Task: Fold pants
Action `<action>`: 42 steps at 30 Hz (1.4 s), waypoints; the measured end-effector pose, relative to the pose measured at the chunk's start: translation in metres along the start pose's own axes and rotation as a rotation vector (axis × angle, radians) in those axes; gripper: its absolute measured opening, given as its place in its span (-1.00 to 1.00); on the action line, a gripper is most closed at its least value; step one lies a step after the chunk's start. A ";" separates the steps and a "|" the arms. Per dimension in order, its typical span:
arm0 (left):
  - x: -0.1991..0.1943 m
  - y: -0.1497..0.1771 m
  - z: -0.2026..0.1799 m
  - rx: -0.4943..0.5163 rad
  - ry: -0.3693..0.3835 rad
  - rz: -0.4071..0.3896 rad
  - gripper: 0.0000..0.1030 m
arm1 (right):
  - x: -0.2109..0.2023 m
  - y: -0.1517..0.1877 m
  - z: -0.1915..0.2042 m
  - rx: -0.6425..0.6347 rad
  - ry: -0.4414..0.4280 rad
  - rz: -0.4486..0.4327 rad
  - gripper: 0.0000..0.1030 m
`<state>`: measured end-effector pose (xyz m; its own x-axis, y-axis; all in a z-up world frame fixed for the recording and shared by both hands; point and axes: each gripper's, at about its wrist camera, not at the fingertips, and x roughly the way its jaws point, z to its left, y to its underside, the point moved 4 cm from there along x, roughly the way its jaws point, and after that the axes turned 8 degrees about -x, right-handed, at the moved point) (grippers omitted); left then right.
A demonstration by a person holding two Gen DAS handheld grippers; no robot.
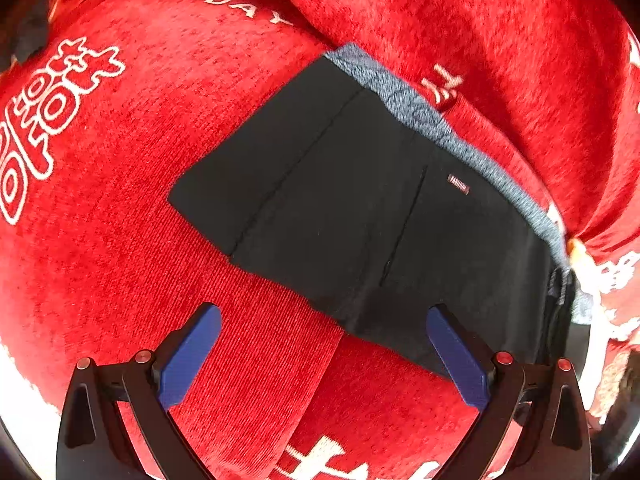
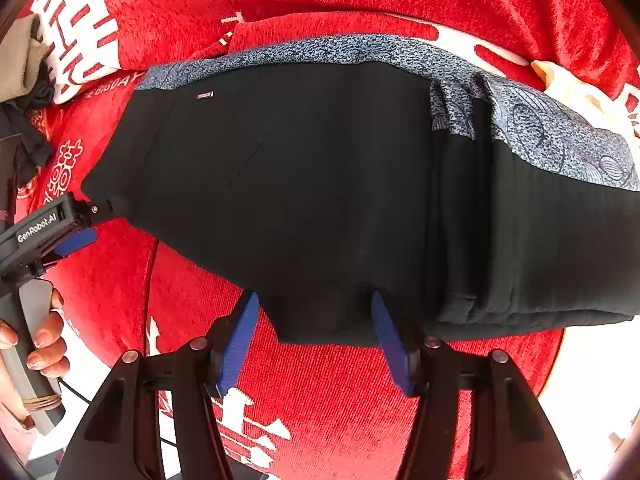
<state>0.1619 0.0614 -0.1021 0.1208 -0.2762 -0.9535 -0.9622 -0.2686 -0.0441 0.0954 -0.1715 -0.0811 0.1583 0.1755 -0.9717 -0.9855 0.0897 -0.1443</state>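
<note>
Right wrist view: pants [image 2: 320, 184] are seen laid flat on a red cloth [image 2: 340, 380], already folded into a thick bundle, w/ a blue-grey patterned lining [image 2: 360, 50] shown along the 12 o'clock edge. Right gripper [image 2: 314, 340] is held nose-down over the near edge at 6 o'clock; jaws are released, a tongue of black fabric lying between the blue pads but not pressed by them. Judged: the hold has been let go so the fold can settle flat.

Left gripper [image 2: 76, 236] is seen at 9 o'clock, just beside the pants' left end, carried by a hand [image 2: 44, 340]. Its own view shows it [image 1: 322, 356] spread wide and empty, right pad over the bundle's near edge, left pad over bare cloth; nothing is gripped. Probably placed for a fresh grasp on that end or for smoothing.

Long axis of the pants is run approx 9-to-3 in the right view. In the left view, 10-to-4, lining [image 1: 440, 120] on the far side. Label [image 1: 458, 184] is sewn near that edge.
</note>
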 end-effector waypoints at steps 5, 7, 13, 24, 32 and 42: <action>-0.008 -0.006 0.020 -0.057 0.140 0.004 1.00 | 0.001 0.000 0.000 0.005 -0.008 -0.001 0.23; -0.009 -0.006 0.021 -0.072 0.194 0.008 1.00 | 0.001 0.000 -0.001 0.003 -0.010 -0.002 0.23; 0.006 -0.006 0.014 -0.151 0.395 0.051 1.00 | 0.002 0.000 -0.001 -0.004 -0.015 -0.002 0.24; 0.006 -0.014 -0.002 -0.253 0.483 -0.004 1.00 | 0.005 -0.001 0.003 -0.029 -0.003 0.007 0.26; 0.018 -0.025 0.000 -0.286 0.388 -0.020 0.91 | 0.009 -0.007 0.008 -0.048 0.008 0.032 0.27; -0.006 -0.001 -0.059 0.261 -0.203 -0.299 -0.32 | -0.033 -0.026 0.002 -0.058 -0.035 -0.057 0.27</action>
<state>0.1762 0.0084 -0.0784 0.3776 -0.0276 -0.9256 -0.9249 -0.0602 -0.3755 0.1160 -0.1781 -0.0447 0.2149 0.2063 -0.9546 -0.9766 0.0434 -0.2105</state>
